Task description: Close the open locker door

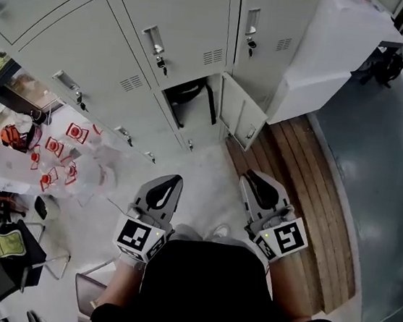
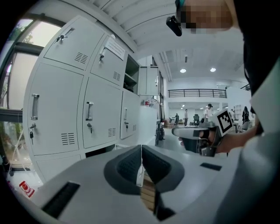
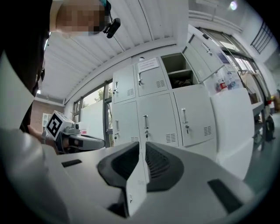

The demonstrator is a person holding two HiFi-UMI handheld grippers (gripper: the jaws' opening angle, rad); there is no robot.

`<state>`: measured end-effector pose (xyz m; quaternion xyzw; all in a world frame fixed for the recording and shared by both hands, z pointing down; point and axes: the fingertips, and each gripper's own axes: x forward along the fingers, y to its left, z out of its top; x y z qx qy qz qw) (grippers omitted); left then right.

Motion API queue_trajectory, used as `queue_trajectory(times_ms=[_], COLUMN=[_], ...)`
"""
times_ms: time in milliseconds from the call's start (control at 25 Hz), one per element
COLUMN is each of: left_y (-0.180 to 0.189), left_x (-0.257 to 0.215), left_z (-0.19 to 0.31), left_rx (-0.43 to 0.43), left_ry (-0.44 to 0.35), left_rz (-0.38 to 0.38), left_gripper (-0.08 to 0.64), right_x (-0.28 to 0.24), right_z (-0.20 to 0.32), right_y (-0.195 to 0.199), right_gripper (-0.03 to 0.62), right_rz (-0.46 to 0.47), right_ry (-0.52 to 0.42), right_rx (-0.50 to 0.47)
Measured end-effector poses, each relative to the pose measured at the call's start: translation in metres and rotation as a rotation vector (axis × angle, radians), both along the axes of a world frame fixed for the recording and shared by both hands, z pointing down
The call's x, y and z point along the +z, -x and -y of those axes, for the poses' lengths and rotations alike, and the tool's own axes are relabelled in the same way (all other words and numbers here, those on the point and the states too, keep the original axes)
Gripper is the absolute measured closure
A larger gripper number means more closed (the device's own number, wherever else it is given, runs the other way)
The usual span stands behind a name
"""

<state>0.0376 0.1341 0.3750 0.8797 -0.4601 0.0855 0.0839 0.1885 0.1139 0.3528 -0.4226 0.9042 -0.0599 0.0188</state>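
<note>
In the head view a low locker [image 1: 191, 97] in the grey bank stands open, with a dark bag strap inside. Its door [image 1: 242, 114] swings out to the right, toward the wooden floor. My left gripper [image 1: 172, 178] and right gripper [image 1: 252, 176] hover side by side in front of it, well short of the door, both shut on nothing. The left gripper [image 2: 141, 151] faces the locker row, with the right gripper [image 2: 192, 131] beside it. The right gripper [image 3: 142, 148] also faces the lockers. An upper compartment [image 3: 179, 74] stands open too.
A white covered block [image 1: 332, 49] stands right of the lockers on a wooden platform [image 1: 306, 199]. A table with red-labelled packets [image 1: 56, 153] and a chair [image 1: 9, 242] are at the left. People stand far off in the hall [image 2: 186, 116].
</note>
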Motion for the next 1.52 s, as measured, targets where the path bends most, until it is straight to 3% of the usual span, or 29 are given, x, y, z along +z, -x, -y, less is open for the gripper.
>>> queue_trajectory(times_ms=[240,520,1000,1280,1520], left_y=[-0.002,0.042,0.114,0.112,0.1], left_x=[0.006,0.017,0.036,0.049,0.06], left_z=[0.016,0.069,0.174,0.187,0.194], left_rx=[-0.007,-0.004,0.147,0.193,0.161], left_ry=[0.015,0.028,0.067,0.104,0.136], left_rz=[-0.006,-0.027,-0.045,-0.048,-0.038], left_gripper=[0.537,0.537,0.537,0.537,0.537], right_x=[0.008,0.018,0.046,0.073,0.101], right_z=[0.024,0.076,0.175,0.206,0.228], right_y=[-0.005,0.033,0.112,0.068,0.005], right_gripper=[0.538,0.538,0.538,0.537,0.521], right_rz=[0.011,-0.021,-0.094,-0.149,-0.201], right_ry=[0.021,0.04,0.114,0.189,0.26], right_rx=[0.007,0.021,0.142,0.259,0.333])
